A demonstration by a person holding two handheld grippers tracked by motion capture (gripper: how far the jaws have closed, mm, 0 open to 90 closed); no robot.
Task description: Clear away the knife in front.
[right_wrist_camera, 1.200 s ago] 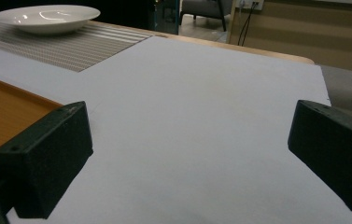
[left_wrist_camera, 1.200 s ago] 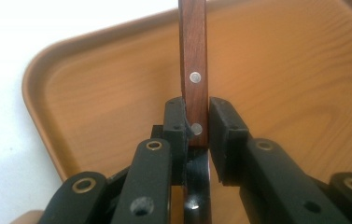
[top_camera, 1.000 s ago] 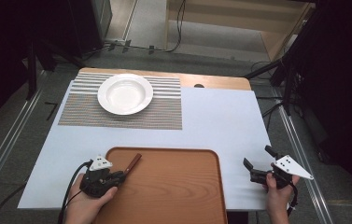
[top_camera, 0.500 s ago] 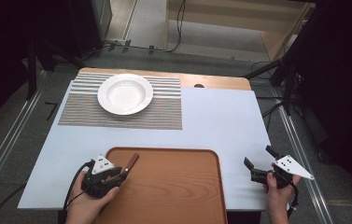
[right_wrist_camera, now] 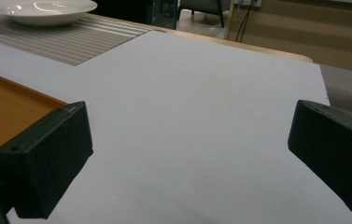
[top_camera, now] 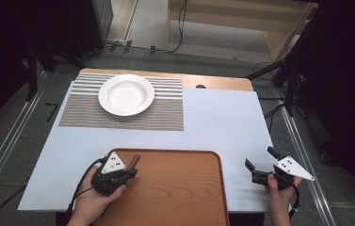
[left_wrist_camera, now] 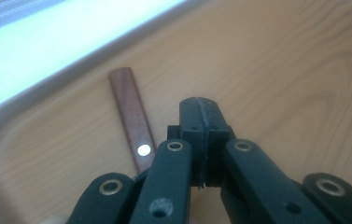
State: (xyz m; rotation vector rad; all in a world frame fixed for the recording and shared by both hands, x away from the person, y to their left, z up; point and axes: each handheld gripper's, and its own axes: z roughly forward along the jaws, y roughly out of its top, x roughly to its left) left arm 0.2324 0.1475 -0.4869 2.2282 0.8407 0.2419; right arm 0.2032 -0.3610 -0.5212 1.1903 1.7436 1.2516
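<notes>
A wooden tray (top_camera: 175, 197) lies at the table's front edge. In its near-left corner rests a slim brown handle (top_camera: 133, 160) with a silver rivet (left_wrist_camera: 144, 150). My left gripper (top_camera: 130, 173) is low over that corner and shut, with its jaws pressed together just right of the handle (left_wrist_camera: 129, 107). The handle's near end runs under the gripper, so what lies there is hidden. My right gripper (top_camera: 260, 157) hovers over the white table right of the tray. It is open, and in the right gripper view (right_wrist_camera: 187, 154) nothing is between its fingers.
A white bowl-like plate (top_camera: 126, 94) sits on a striped placemat (top_camera: 118, 117) at the far left of the table. The tray's raised rim (left_wrist_camera: 47, 93) runs just beyond the handle. Dark stands and cables surround the table.
My left gripper has shifted slightly to the right, further over the tray's corner. The handle and the right gripper have stayed put.
</notes>
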